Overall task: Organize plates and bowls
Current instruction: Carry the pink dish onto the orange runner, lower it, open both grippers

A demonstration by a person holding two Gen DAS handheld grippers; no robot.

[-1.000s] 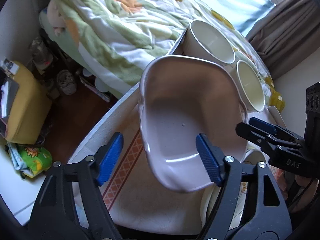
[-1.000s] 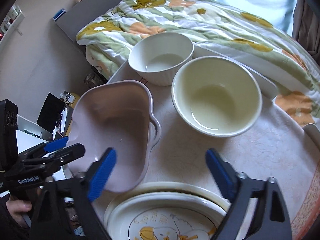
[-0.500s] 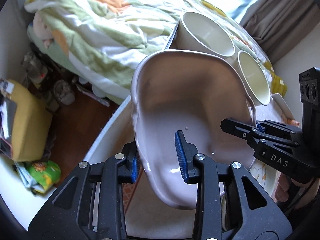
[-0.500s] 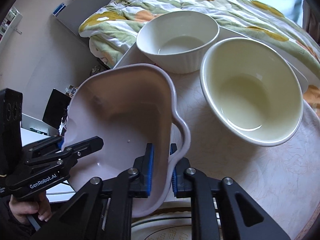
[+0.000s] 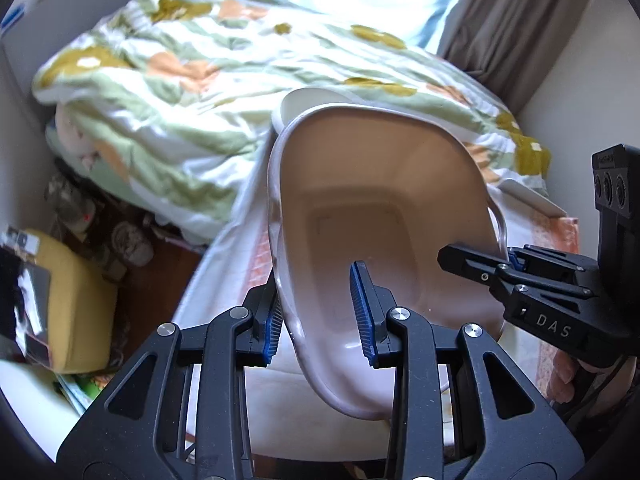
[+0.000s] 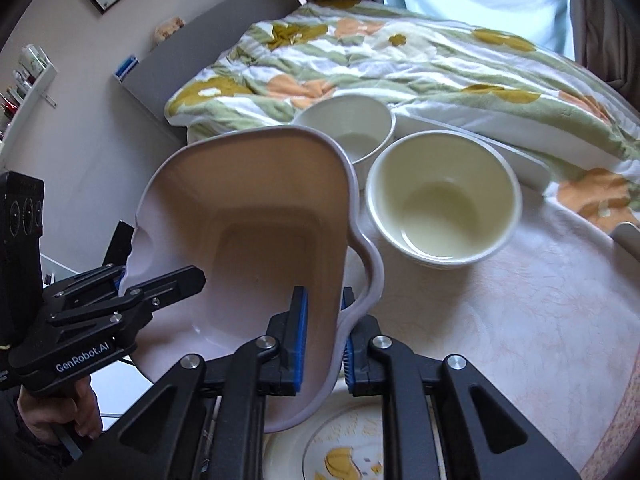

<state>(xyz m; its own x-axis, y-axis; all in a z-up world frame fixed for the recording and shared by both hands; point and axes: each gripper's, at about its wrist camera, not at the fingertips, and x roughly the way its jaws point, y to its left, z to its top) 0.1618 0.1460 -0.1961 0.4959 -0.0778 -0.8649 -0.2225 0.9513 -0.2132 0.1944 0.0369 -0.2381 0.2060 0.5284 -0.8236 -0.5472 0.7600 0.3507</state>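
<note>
A pale pink deep dish with side handles [image 5: 372, 200] [image 6: 248, 216] is held up above the table, tilted. My left gripper [image 5: 320, 312] is shut on its left rim. My right gripper [image 6: 323, 340] is shut on its right rim by the handle; it also shows in the left wrist view [image 5: 508, 268]. A cream bowl [image 6: 444, 200] and a white ribbed bowl [image 6: 352, 124] stand on the table behind. A plate with a yellow duck print [image 6: 344, 448] lies under the dish near my right gripper.
The round table has a pale patterned cloth [image 6: 520, 320]. A white tray [image 6: 500, 152] lies at the table's far edge. A bed with a flowered quilt [image 6: 400, 56] is just behind. Clutter and a yellow box [image 5: 72, 300] are on the floor at left.
Both grippers closed on the pink dish's opposite rims and lifted it up off the table, tilting it; the bowls now sit lower and farther behind it.
</note>
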